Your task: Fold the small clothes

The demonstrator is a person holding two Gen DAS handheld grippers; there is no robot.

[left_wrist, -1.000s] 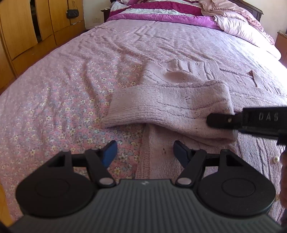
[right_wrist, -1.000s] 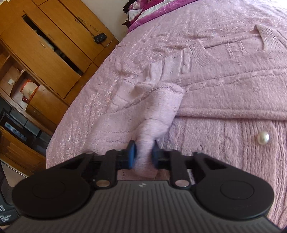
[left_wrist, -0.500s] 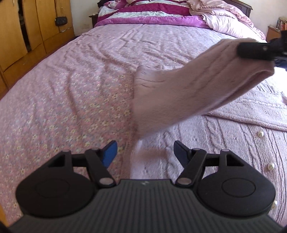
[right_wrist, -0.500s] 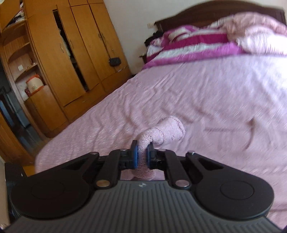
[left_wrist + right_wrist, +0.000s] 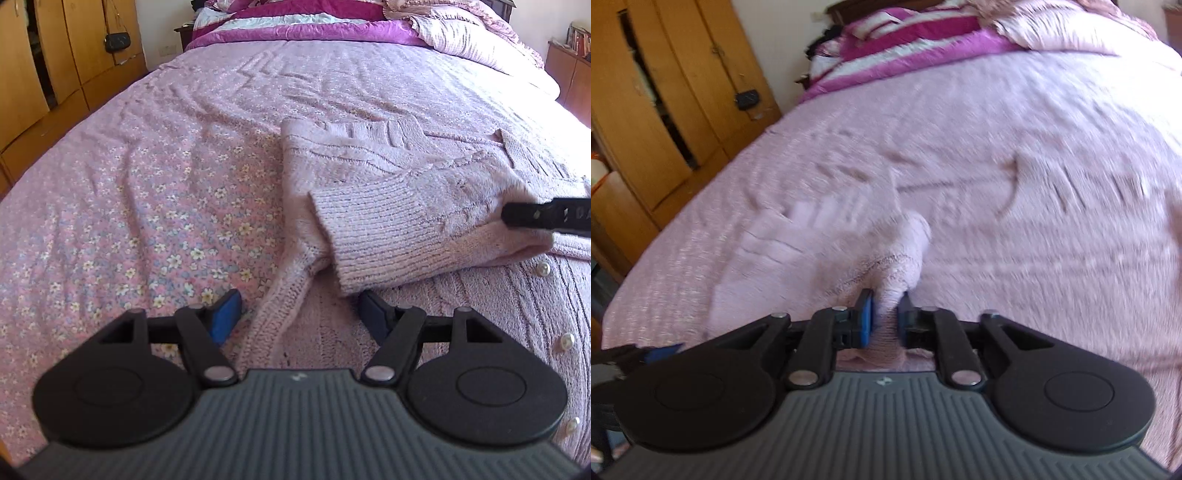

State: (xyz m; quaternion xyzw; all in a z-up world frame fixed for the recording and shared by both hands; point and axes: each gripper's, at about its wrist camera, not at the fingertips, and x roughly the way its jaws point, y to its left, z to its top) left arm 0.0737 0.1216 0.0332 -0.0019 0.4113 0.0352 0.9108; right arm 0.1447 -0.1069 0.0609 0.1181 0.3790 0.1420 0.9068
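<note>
Pink knit cardigan point(image 5: 369, 177) lying flat on the flowered bedspread point(image 5: 147, 206), 1 sleeve point(image 5: 406, 229) drawn across its body. Right claw point(image 5: 884, 317) clamped on the sleeve; left claw point(image 5: 299, 317) spread wide, empty, straddling the cardigan's near edge. Step in hand: sleeve fold. Next, probably: lay the sleeve flat on the cardigan, then release.

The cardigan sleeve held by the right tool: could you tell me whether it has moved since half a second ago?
Yes. The sleeve has come down from mid-air and now lies across the cardigan body, the right tool gripping it low over the bedspread.
</note>
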